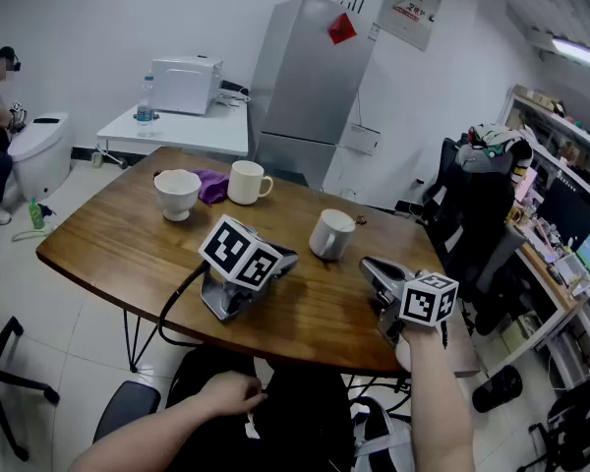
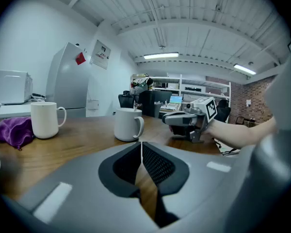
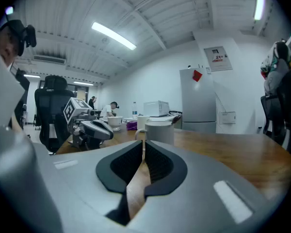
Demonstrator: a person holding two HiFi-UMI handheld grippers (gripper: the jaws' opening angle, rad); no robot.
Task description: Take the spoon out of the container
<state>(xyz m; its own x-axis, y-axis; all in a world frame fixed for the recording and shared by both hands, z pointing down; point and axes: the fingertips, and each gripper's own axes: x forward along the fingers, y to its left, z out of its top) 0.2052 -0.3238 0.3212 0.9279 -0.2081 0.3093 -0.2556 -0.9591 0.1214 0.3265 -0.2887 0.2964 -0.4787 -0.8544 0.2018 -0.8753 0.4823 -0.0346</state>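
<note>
A right hand-held gripper [image 3: 144, 144], jaws pressed together on nothing, hovers over the tabletop's [image 1: 108, 249] near right corner, aimed at a white mug [image 1: 330, 235] standing right of centre. This is probably the container. The spoon itself cannot be made out, though a small dark speck [image 1: 359, 220] by the mug's rim may be its handle. The left hand-held gripper [image 2: 141, 145], also closed and empty, lies unheld near the middle of the near edge, while the left hand [image 1: 231, 396] rests in the lap. A clean lift would likely mean spreading the jaws first, coming down over the mug, pinching the handle high and drawing it straight up so the mug does not tip. No brand shows on the mug. The fridge [image 1: 305, 77] carries a red diamond sticker [image 1: 342, 28] and the wall a notice [image 1: 410, 8], both too small to read.
</note>
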